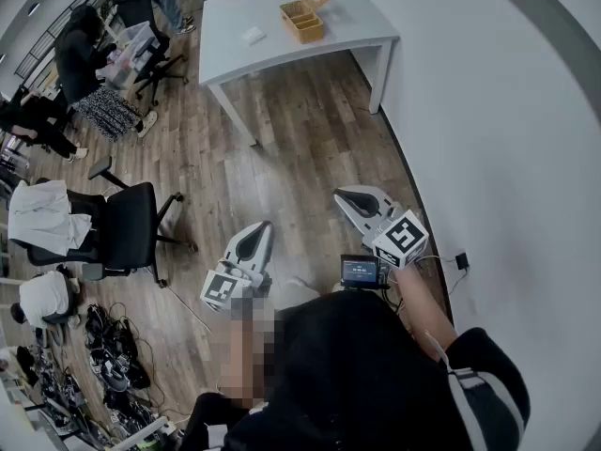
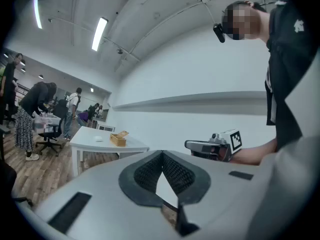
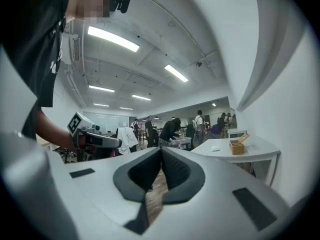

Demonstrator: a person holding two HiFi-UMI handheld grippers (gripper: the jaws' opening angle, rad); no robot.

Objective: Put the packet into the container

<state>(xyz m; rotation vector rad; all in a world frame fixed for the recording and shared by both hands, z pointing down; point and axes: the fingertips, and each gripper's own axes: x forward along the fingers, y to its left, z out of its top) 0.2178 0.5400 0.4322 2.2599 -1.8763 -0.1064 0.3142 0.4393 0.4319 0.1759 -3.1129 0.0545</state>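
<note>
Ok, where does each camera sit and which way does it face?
Head view: on the person's head, facing steeply down at the wood floor; left tool, right tool and torso show.
Left gripper view: on the left tool, along its shut jaws toward the white wall; right tool and forearm show.
Right gripper view: on the right tool, along its shut jaws toward the people; left tool and arm show.
Shared: all see the white table, container and packet.

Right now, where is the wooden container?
In the head view, the wooden container sits on the white table at the top centre, just right of the small white packet.
</note>
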